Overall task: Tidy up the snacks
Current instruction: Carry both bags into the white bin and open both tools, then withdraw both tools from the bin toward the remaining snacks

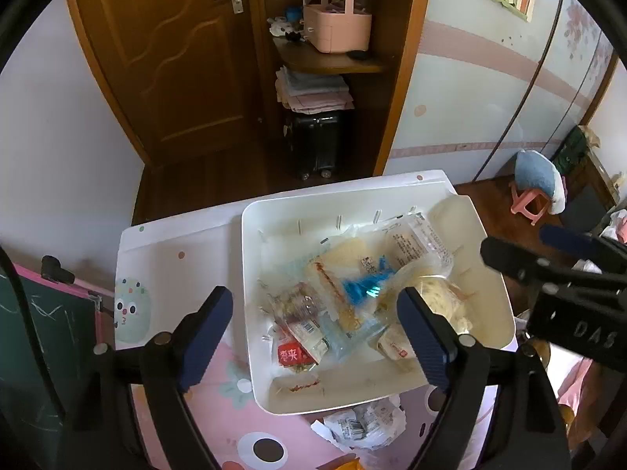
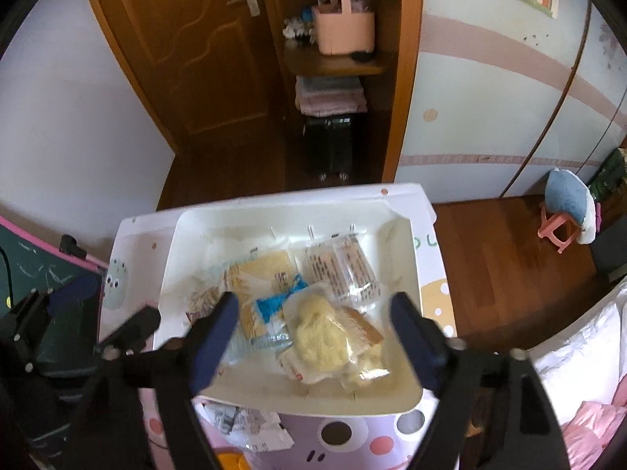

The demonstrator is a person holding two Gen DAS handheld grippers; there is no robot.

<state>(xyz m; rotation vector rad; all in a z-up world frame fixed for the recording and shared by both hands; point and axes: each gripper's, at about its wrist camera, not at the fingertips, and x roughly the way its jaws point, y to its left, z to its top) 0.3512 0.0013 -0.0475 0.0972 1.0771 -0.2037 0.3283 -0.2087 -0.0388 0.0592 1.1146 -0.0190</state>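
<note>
A white bin (image 1: 250,274) (image 2: 172,258) stands on a small cartoon-print table (image 1: 168,250). Several wrapped snacks lie inside: a yellow fluffy bun in clear film (image 2: 321,337) (image 1: 439,297), a blue-printed packet (image 1: 360,286) (image 2: 274,305), a red-labelled pack (image 1: 292,354) and a clear pack with printed text (image 2: 341,266). My left gripper (image 1: 313,301) (image 2: 113,301) hangs open over the bin's left side, one finger outside the wall. Above the bun, my right gripper (image 2: 315,301) (image 1: 517,241) is open too. Neither holds anything.
A crumpled wrapper (image 1: 360,423) (image 2: 243,423) lies on the table just in front of the bin. A chalkboard (image 1: 43,325) stands to the left. Behind are a wooden door (image 1: 176,58), a shelf with a pink basket (image 1: 337,27), a black suitcase (image 1: 313,145) and a pink stool (image 2: 556,227).
</note>
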